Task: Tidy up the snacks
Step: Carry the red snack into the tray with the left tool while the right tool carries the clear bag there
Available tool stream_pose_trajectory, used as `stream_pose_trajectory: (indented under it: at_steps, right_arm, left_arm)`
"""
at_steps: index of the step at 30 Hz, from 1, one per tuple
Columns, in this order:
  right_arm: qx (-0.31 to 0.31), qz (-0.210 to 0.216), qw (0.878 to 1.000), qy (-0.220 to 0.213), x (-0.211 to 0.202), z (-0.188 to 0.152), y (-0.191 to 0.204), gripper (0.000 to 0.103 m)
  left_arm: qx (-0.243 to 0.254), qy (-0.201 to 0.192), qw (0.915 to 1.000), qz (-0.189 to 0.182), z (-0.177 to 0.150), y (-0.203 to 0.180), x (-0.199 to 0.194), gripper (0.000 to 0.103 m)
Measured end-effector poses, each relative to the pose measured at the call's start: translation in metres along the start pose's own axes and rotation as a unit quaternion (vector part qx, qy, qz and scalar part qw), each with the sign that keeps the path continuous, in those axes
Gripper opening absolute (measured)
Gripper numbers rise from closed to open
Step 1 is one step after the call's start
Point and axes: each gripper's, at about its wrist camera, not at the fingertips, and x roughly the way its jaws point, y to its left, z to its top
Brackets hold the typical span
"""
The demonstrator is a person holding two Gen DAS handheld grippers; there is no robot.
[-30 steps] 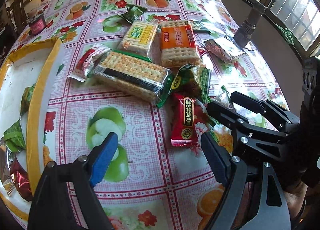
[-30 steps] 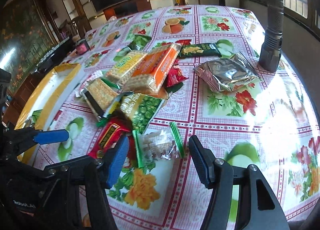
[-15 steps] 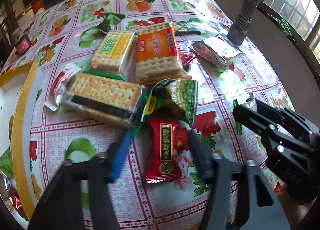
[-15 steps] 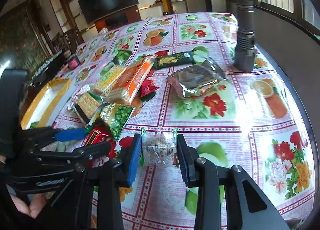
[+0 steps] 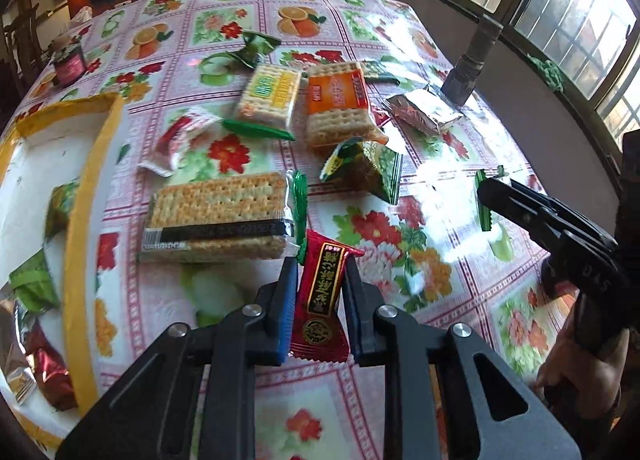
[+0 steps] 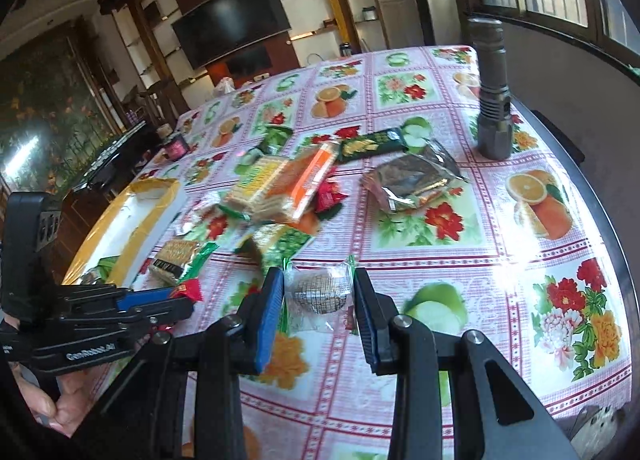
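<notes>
My left gripper (image 5: 319, 272) is shut on a red snack packet (image 5: 322, 296) and holds it above the table. My right gripper (image 6: 318, 292) is shut on a clear packet with green ends (image 6: 320, 294) holding a round cake. A white tray with a yellow rim (image 5: 76, 227) lies at the left and holds several snacks. Cracker packs (image 5: 218, 215), (image 5: 269, 93), (image 5: 338, 101), a green pea bag (image 5: 366, 169) and a silver packet (image 5: 422, 113) lie in the middle of the table.
A dark flashlight (image 6: 493, 87) stands upright at the far right of the table near the window. A small dark jar (image 5: 69, 61) stands at the far left. The tablecloth (image 6: 520, 260) is fruit-and-flower patterned. The table edge curves close on the right.
Both grippers went from open to closed. The left one moved right onto the red packet and lifted it. The right one closed on the clear packet and raised it.
</notes>
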Motion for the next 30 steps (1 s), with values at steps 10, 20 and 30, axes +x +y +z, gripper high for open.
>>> stream_pose_trajectory:
  at_steps: [10,20,30]
  right_arm:
    - [-0.02,0.021,1.0,0.007,0.006,-0.002,0.027,0.035]
    - [-0.02,0.017,1.0,0.0,0.0,-0.002,0.028,0.036]
    - [-0.018,0.02,1.0,-0.002,-0.005,-0.005,0.027,0.037]
  left_arm:
    - [-0.026,0.009,0.9994,-0.018,-0.028,0.034,-0.024,0.024]
    - [-0.015,0.033,0.9988,-0.032,-0.047,0.028,-0.024,0.054]
    - [0.03,0.048,0.9982,-0.018,-0.047,0.002,-0.005,0.024]
